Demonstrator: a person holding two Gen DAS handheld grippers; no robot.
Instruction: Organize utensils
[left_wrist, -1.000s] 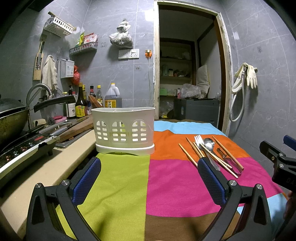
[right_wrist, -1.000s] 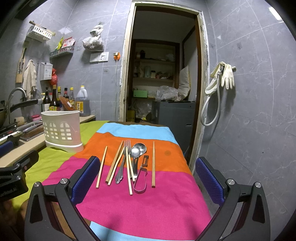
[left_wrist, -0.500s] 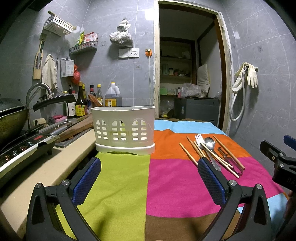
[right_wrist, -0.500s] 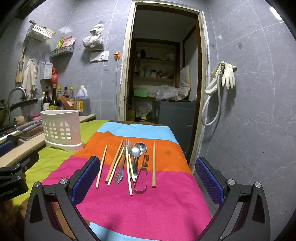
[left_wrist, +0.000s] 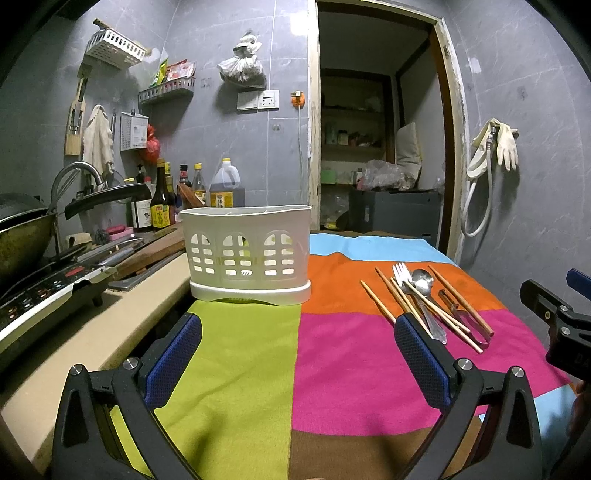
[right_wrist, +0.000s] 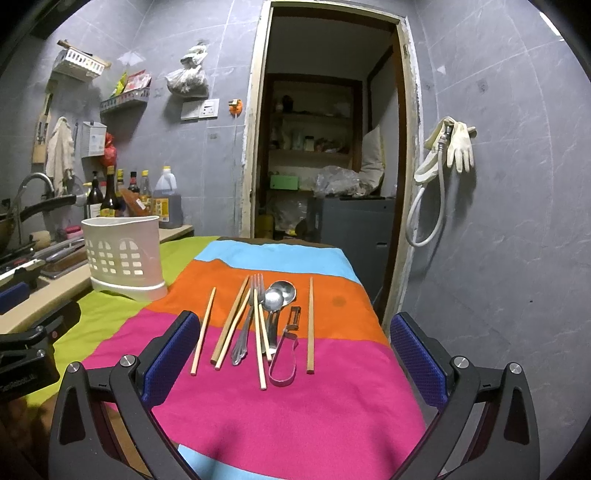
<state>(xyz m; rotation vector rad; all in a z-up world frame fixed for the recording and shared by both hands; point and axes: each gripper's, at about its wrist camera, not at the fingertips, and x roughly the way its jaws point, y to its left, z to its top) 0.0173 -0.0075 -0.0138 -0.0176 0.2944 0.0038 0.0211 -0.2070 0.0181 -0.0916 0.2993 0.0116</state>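
Left tongs (left_wrist: 297, 354) and right tongs (right_wrist: 295, 350): both spread wide, gripping nothing, touching nothing. Wooden chopsticks and steel cutlery pile (right_wrist: 266, 321) on striped cloth-covered counter (right_wrist: 295, 424), white slotted plastic caddy (left_wrist: 248, 253) well left.

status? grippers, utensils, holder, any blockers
Left gripper and right gripper open, empty. Utensils all loose on striped cloth; white holder looks empty. Nothing in the way.
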